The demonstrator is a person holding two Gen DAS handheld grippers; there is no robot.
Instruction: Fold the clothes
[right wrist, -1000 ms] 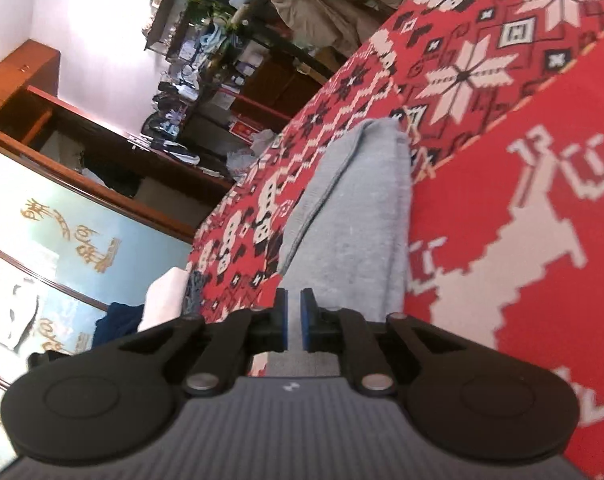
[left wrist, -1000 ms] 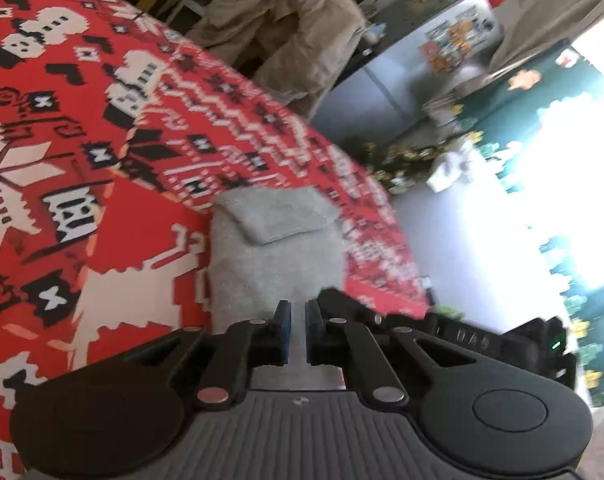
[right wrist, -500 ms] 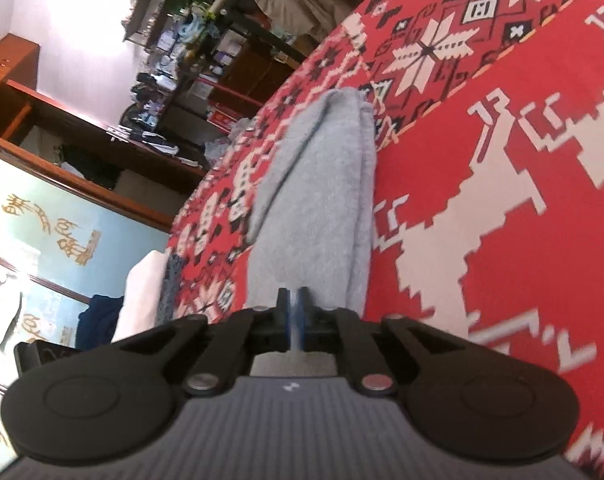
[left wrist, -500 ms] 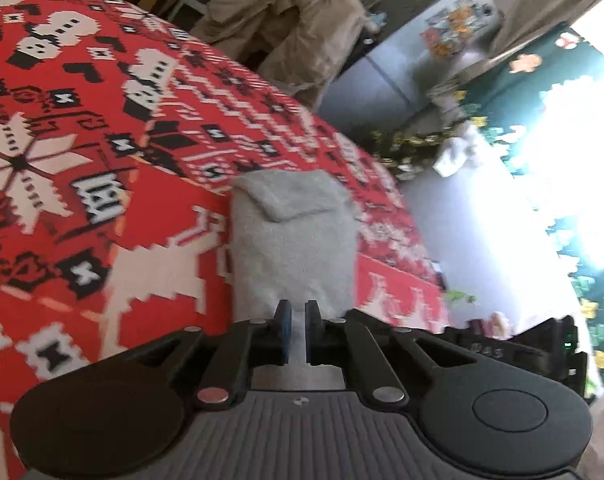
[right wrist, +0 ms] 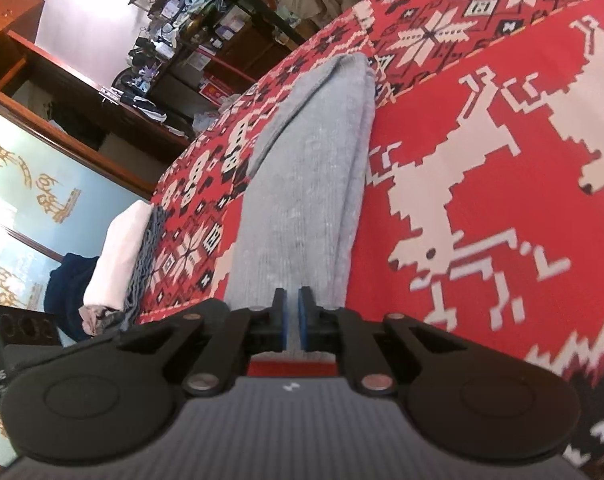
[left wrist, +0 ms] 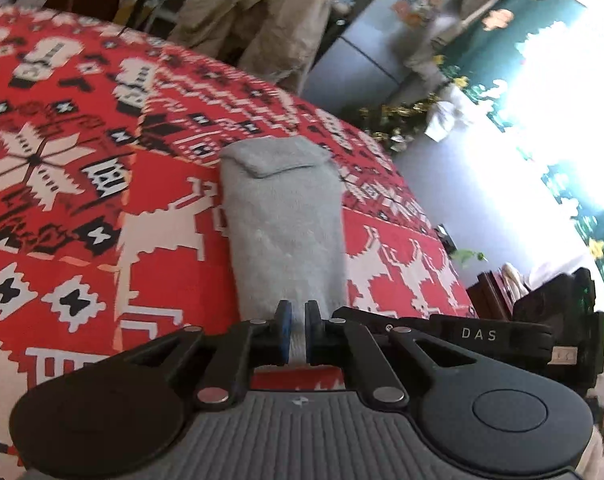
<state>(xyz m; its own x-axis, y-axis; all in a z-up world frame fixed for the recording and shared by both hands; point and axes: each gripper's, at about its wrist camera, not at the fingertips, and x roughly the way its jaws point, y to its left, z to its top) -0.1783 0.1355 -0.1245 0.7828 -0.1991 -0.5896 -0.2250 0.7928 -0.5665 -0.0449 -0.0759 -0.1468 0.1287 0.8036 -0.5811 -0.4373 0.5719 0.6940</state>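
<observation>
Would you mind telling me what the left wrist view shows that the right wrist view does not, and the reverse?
Only the left wrist view shows the grey fridge, a bright window, and the other hand-held gripper marked DAS at right.

Only the right wrist view shows cluttered wooden shelves and a stack of folded clothes at the table edge.

Both show the grey garment on the red patterned tablecloth, pinched at its near end, and a beige coat behind.
</observation>
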